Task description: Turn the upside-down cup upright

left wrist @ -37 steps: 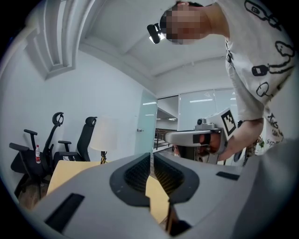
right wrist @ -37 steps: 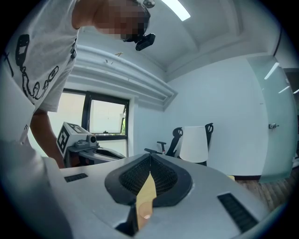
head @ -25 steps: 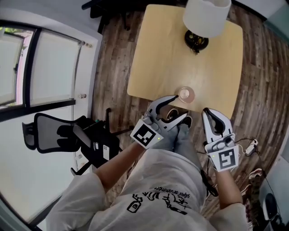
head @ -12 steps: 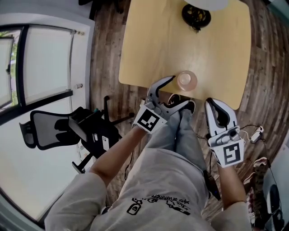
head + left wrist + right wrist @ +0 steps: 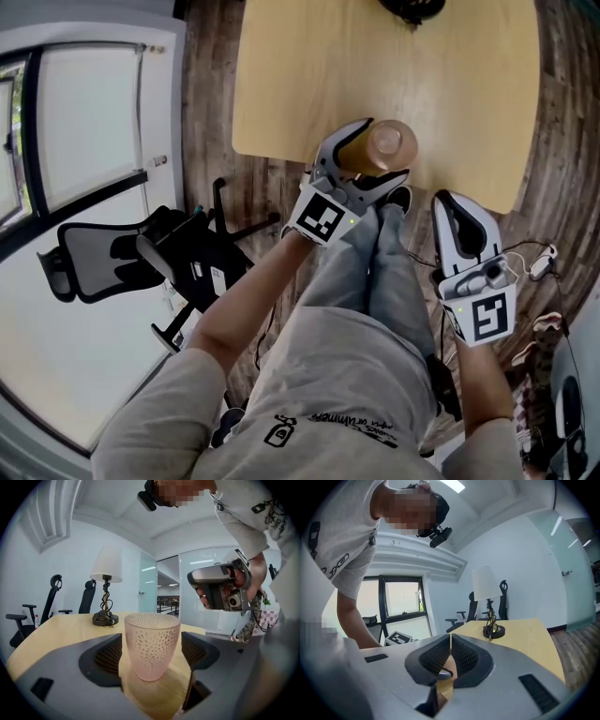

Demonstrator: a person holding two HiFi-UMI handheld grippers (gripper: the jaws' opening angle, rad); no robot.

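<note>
Near the front edge of the table (image 5: 450, 84), the pink cup (image 5: 151, 641) stands untouched between the left gripper's (image 5: 152, 651) just-widened jaws, while the right gripper (image 5: 450, 654) is closed and empty; an off-centre squeeze could tip the cup off that edge.

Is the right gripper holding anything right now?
No, the right gripper has its jaws closed flat against each other with nothing between them.
</note>
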